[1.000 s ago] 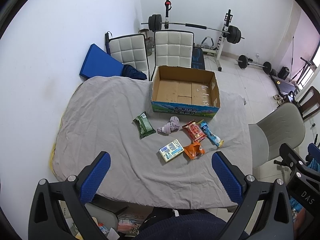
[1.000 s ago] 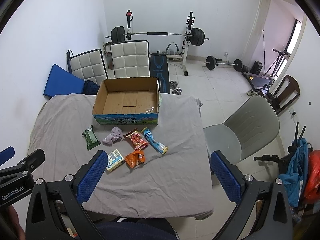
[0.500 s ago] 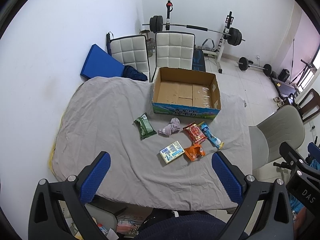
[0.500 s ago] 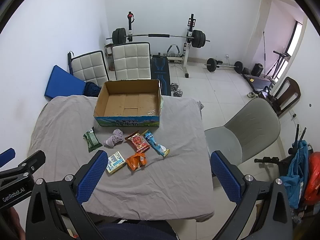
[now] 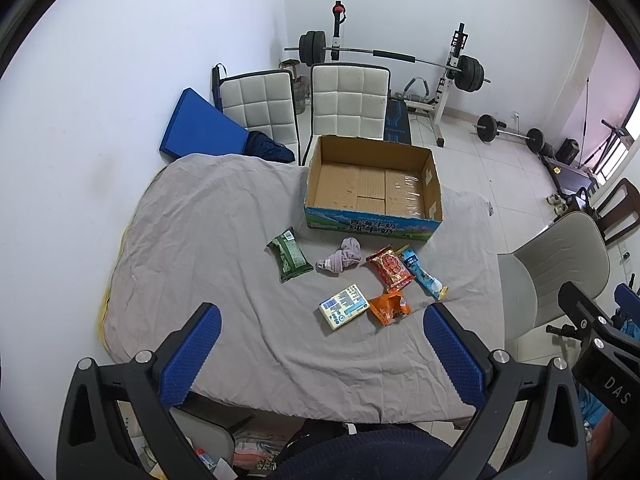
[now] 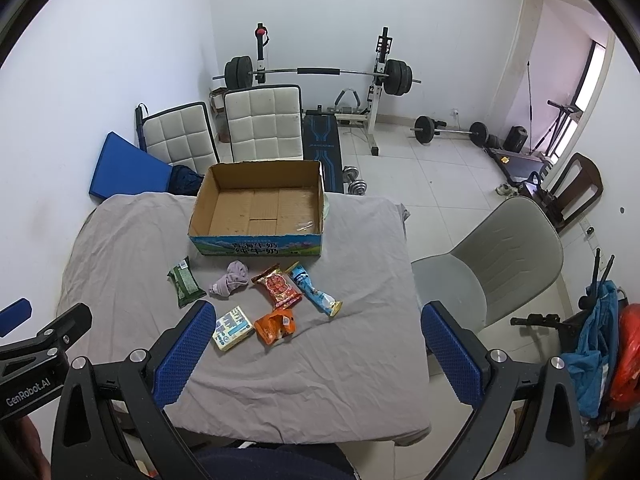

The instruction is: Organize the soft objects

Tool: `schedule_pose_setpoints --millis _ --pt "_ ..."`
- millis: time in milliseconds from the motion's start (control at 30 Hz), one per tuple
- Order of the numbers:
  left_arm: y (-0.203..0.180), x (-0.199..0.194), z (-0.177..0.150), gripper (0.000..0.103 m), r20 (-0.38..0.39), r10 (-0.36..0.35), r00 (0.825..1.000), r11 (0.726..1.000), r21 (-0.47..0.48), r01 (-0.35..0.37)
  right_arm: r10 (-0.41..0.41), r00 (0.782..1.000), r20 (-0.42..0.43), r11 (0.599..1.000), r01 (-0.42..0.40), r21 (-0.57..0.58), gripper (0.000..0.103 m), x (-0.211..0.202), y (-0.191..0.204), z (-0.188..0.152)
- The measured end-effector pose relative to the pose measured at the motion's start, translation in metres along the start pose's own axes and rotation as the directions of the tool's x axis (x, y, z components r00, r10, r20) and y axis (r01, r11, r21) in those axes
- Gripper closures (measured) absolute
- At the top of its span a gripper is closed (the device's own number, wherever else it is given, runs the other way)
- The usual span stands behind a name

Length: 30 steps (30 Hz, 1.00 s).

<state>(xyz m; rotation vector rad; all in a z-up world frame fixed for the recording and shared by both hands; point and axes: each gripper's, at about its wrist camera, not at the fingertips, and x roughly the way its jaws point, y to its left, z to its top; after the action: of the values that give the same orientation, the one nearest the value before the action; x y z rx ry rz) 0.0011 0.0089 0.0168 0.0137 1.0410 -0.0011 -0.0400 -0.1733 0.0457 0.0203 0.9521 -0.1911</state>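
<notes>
1. My left gripper [image 5: 320, 350] hung above the near edge of the table, blue-padded fingers spread wide and nothing between them; it had picked nothing up.
2. My right gripper [image 6: 316, 346] was likewise spread and empty, held high over the near edge and well apart from every item.
3. On the wrinkled grey tablecloth [image 5: 200, 240], the dark green snack packet [image 5: 289, 255] lay leftmost, at about ten o'clock from the middle of the cluster.
4. Just right of it sat the crumpled lilac cloth [image 5: 342, 260], near the box's front wall but not touching it.
5. At six o'clock lay the flat white-and-teal carton [image 5: 344, 306], with the torn orange wrapper [image 5: 390, 309] just beside it on the right.
6. The red snack bag [image 5: 390, 267] sat at about one o'clock, with the long light-blue packet [image 5: 423, 276] alongside it, at the far right of the group.
7. The open brown cardboard box with a blue printed front [image 5: 374, 184] stood at twelve o'clock beyond them all, and its floor was bare.
8. I judged the task not yet begun: all six items were out on the cloth and none in the box, so the whole of the sorting was left.
</notes>
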Motion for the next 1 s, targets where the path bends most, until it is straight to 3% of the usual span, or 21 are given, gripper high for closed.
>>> schedule_pose_setpoints --millis 200,367,433,567,700,900,1000 --pt "0.003 0.01 0.008 0.0 -0.008 0.002 1.0 1.0 -0.014 -0.002 0.013 0.999 -0.047 1.0 -0.013 0.017 0.0 0.023 -0.004 0.012" --pt "0.003 0.048 0.029 0.0 -0.013 0.02 1.0 1.0 -0.017 -0.02 0.058 0.981 -0.183 0.998 -0.054 0.024 0.0 0.095 -0.014 0.021" --pt "0.003 0.079 0.034 0.0 -0.042 0.054 0.998 0.999 0.003 -0.054 0.073 0.96 -0.271 0.997 -0.067 0.029 0.0 0.137 -0.016 0.019" --pt "-0.006 0.163 0.028 0.0 -0.166 0.103 0.981 0.993 0.08 -0.09 0.114 0.885 -0.451 0.993 -0.093 0.068 0.0 0.233 -0.017 -0.002" --pt "-0.018 0.249 0.005 0.0 -0.328 0.116 0.938 0.985 0.162 -0.065 0.168 0.801 -0.574 0.985 -0.108 0.138 0.0 0.317 -0.005 -0.035" --pt "-0.038 0.345 -0.023 0.002 -0.44 0.134 0.888 0.959 0.282 -0.005 0.296 0.705 -0.644 0.94 -0.096 0.326 0.0 0.403 0.01 -0.078" --pt "-0.048 0.387 -0.035 0.002 -0.493 0.149 0.857 0.938 0.344 0.034 0.332 0.683 -0.65 0.922 -0.087 0.378 0.0 0.423 0.014 -0.087"
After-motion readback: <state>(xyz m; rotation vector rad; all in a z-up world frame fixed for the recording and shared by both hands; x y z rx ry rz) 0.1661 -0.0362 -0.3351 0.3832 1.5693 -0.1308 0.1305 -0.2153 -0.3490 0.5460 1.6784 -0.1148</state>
